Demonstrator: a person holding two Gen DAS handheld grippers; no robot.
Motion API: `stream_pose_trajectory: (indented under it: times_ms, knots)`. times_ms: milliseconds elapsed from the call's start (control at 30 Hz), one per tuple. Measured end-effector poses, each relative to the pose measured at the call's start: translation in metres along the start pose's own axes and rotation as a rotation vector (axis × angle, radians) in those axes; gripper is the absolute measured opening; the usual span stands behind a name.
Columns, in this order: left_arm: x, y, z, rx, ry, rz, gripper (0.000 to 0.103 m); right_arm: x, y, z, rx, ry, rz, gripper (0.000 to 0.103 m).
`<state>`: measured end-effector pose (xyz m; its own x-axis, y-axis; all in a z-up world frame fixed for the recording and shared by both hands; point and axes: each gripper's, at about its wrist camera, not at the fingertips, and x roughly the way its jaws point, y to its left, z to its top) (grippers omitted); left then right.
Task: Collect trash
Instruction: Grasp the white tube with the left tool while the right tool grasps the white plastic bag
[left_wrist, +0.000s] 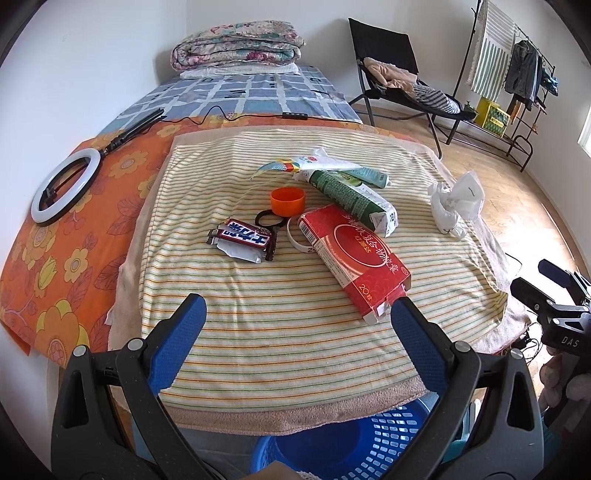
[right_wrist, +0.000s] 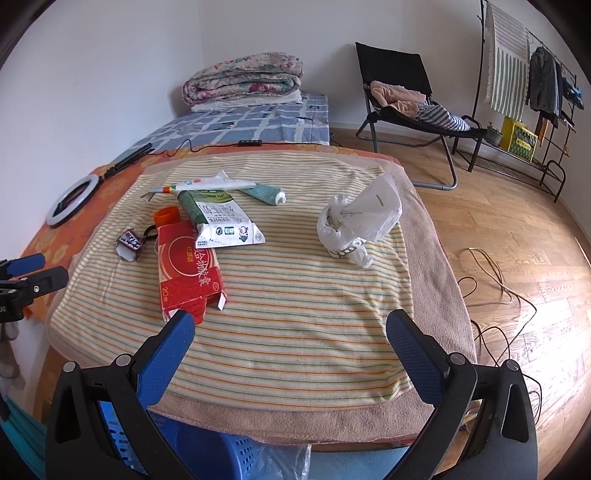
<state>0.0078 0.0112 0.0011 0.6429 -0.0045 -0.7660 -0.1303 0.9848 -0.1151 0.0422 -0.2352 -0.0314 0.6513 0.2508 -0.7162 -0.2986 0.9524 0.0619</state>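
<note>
Trash lies on a striped towel (left_wrist: 280, 332): a red carton (left_wrist: 354, 254) (right_wrist: 186, 266), a green-and-white milk carton (left_wrist: 351, 197) (right_wrist: 218, 216), a candy wrapper (left_wrist: 243, 238) (right_wrist: 130, 243), an orange cap (left_wrist: 287, 201) (right_wrist: 166, 216), a teal tube (left_wrist: 369, 176) (right_wrist: 264, 194), a white wrapper (left_wrist: 295, 164) (right_wrist: 207, 183) and a crumpled white plastic bag (left_wrist: 456, 203) (right_wrist: 360, 218). My left gripper (left_wrist: 297, 312) is open above the towel's near part, its right finger beside the red carton's end. My right gripper (right_wrist: 290, 326) is open over bare towel. Both hold nothing.
A blue basket (left_wrist: 351, 443) (right_wrist: 218, 454) stands below the towel's near edge. A ring light (left_wrist: 64, 184) lies on the orange floral cloth at left. Behind are a bed with folded quilts (left_wrist: 236, 48), a black chair (right_wrist: 402, 96) and a clothes rack (right_wrist: 532, 88). Cables (right_wrist: 495, 295) trail on the wooden floor.
</note>
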Motion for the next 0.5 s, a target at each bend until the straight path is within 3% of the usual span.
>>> stream_pose_trajectory:
  times_ms: [200,367,500]
  knots:
    - [0.004,-0.004,0.021,-0.001,-0.011,-0.001,0.102,0.014,-0.029,0.008,0.069,0.039,0.0,0.103]
    - [0.012,-0.004,0.039,-0.028,0.003,-0.033,0.098,0.029,-0.035,0.022,0.019,0.054,-0.033,0.103]
    - [0.017,-0.009,0.064,0.026,-0.019,-0.027,0.098,0.048,-0.038,0.036,-0.019,0.073,-0.035,0.103]
